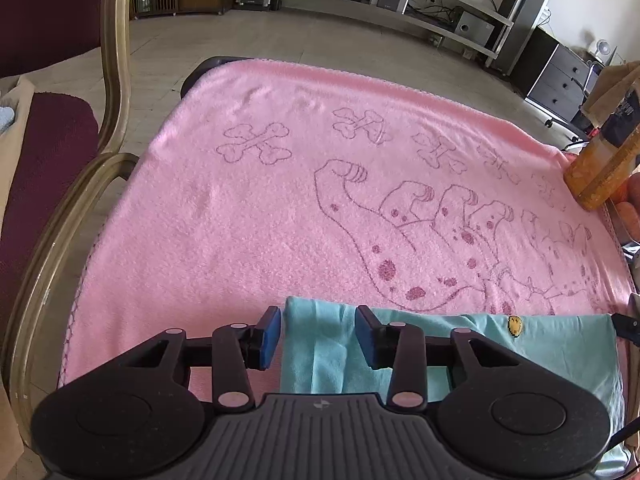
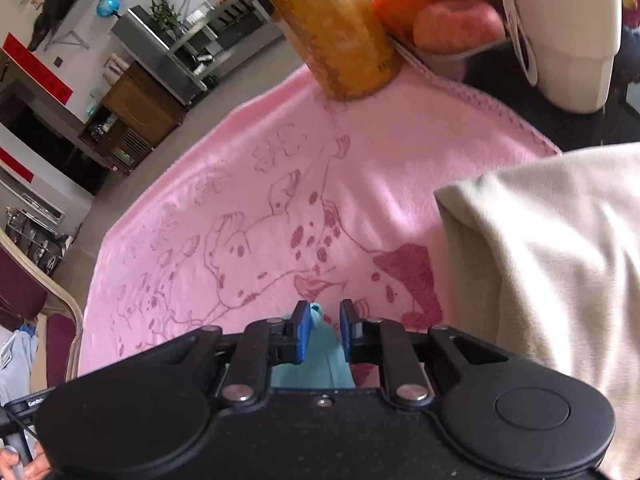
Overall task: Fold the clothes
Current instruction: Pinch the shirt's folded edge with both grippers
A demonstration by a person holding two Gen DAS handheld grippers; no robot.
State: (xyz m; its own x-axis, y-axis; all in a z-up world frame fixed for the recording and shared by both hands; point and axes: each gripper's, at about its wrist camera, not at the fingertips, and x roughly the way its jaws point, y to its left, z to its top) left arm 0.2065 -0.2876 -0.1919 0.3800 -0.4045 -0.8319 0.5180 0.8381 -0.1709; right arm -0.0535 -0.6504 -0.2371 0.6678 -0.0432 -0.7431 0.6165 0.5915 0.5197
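Note:
A teal garment (image 1: 552, 344) with a small yellow patch (image 1: 514, 326) lies along the near edge of a pink towel (image 1: 280, 220) printed with a spotted dog and bones. My left gripper (image 1: 317, 337) is open, its blue pads either side of the garment's left end, which lies flat between them. In the right wrist view, my right gripper (image 2: 323, 332) is shut on a bunched piece of the teal garment (image 2: 326, 360) that fills the narrow gap between its pads. The rest of the garment is hidden under that gripper's body.
An orange bottle (image 2: 336, 32) stands on the towel's far corner, with fruit (image 2: 456, 24) in a tray and a white container (image 2: 568, 40) beside it. A cream cloth (image 2: 560, 280) lies to the right. A gold-framed chair (image 1: 114, 80) stands left of the table.

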